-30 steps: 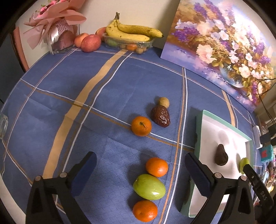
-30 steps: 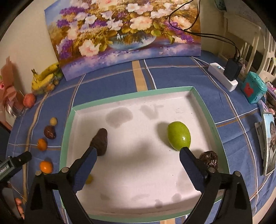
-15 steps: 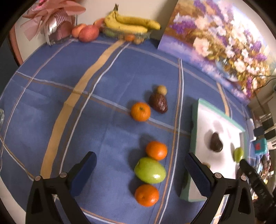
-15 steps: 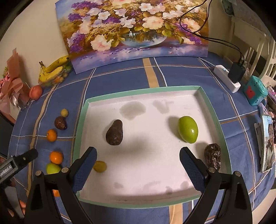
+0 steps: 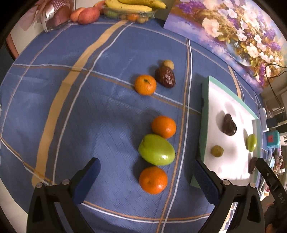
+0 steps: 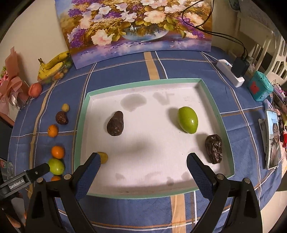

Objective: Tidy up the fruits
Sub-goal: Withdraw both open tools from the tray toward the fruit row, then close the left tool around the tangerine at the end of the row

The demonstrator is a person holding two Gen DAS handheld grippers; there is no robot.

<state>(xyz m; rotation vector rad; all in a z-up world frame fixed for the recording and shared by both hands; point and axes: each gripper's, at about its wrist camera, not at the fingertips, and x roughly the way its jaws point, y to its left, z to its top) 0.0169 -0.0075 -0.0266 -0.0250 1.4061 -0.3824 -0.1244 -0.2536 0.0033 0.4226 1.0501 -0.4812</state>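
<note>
My left gripper [image 5: 146, 176] is open above the blue cloth, with an orange [image 5: 153, 179] between its fingers' line and a green fruit [image 5: 156, 149] just beyond. Two more oranges [image 5: 163, 126] [image 5: 145, 84], a brown date [image 5: 165, 77] and a small yellow fruit [image 5: 168, 64] lie further on. My right gripper [image 6: 142, 169] is open and empty over the white tray [image 6: 143, 182]. The tray holds a dark avocado [image 6: 115, 123], a green fruit [image 6: 187, 119], a brown date [image 6: 214, 148] and a small yellow fruit [image 6: 103, 157].
Bananas [image 6: 53, 63] on a clear box, and apples [image 5: 88, 15], sit at the far edge. A flower painting [image 6: 136, 26] leans on the wall. A power strip [image 6: 230, 75], a teal box [image 6: 260, 88] and a phone [image 6: 272, 141] lie right of the tray.
The left gripper has moved lower and closer to the row of fruit. The right gripper has pulled back from the tray, so more of the tray shows. Both stay open.
</note>
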